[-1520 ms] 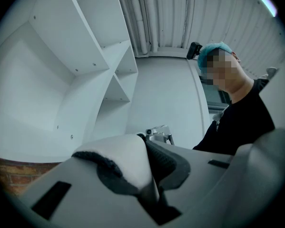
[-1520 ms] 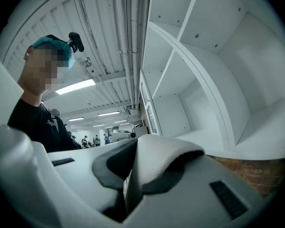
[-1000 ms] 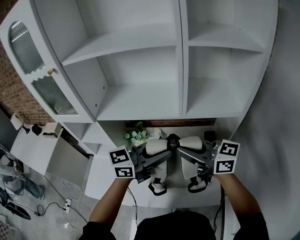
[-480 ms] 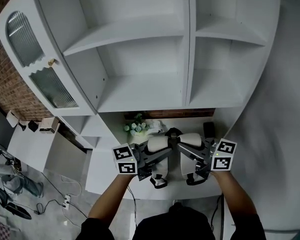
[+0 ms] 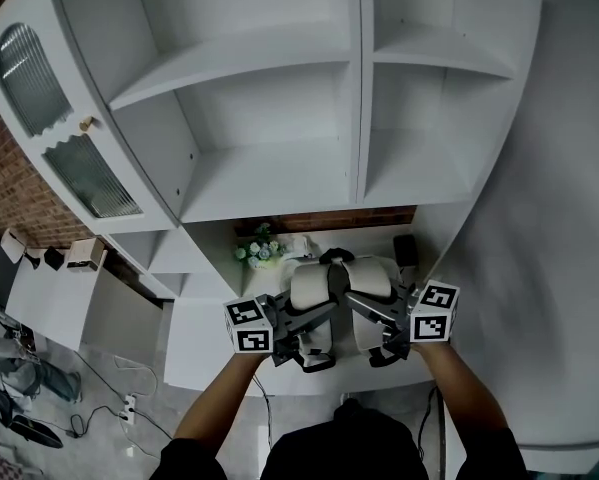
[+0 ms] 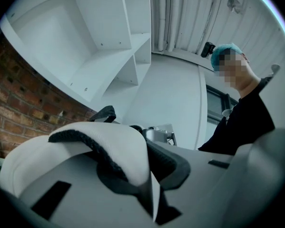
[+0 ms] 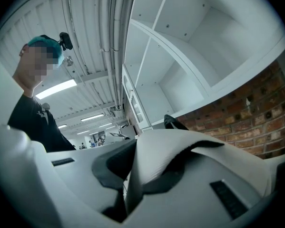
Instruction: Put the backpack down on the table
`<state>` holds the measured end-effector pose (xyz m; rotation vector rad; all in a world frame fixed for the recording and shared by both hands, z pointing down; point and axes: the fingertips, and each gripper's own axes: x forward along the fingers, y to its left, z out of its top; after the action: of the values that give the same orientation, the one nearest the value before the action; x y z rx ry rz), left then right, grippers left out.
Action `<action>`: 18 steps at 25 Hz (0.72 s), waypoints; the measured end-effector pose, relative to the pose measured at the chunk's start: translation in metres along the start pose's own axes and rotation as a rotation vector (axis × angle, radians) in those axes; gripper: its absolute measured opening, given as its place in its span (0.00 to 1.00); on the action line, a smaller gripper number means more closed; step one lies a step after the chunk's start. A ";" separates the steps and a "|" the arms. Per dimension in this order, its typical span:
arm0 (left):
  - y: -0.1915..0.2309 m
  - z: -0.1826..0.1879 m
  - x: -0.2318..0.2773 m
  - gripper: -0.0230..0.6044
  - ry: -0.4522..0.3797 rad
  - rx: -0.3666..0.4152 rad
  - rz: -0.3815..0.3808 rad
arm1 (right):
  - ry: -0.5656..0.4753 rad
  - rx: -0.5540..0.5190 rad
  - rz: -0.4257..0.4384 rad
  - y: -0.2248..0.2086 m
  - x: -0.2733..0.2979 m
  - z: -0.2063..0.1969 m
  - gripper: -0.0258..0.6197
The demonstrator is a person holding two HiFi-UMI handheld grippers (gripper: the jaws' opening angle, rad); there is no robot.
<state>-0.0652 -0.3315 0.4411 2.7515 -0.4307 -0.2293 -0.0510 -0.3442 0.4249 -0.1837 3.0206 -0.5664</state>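
The white backpack [image 5: 329,286] with black trim hangs low over the white table [image 5: 207,340], under the shelves. I cannot tell whether its bottom touches the top. My left gripper [image 5: 317,315] is shut on its left shoulder strap [image 6: 111,148], which is pinched between the grey jaws of the left gripper [image 6: 151,194]. My right gripper [image 5: 359,306] is shut on the other strap [image 7: 173,151], which folds into the jaws of the right gripper [image 7: 129,194]. Black strap loops [image 5: 317,361] dangle near the table's front edge.
A tall white shelf unit [image 5: 279,118] stands over the table, with a brick wall [image 7: 256,108] behind it. A small bunch of flowers [image 5: 254,253] and a black object [image 5: 404,248] sit at the back of the table. A cabinet door with a glass pane [image 5: 64,138] hangs at the left.
Both grippers have come down with the backpack between them, closer to the table top. The grip on both straps looks the same.
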 end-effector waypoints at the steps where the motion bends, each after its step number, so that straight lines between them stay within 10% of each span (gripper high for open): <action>1: 0.001 -0.003 0.000 0.13 0.002 0.002 -0.003 | -0.001 -0.001 0.001 0.000 0.000 -0.002 0.11; 18: 0.032 -0.067 -0.006 0.13 0.075 -0.041 0.019 | 0.051 0.094 0.027 -0.026 0.001 -0.072 0.12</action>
<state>-0.0657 -0.3370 0.5154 2.7047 -0.4279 -0.1280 -0.0557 -0.3428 0.5016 -0.1258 3.0315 -0.7197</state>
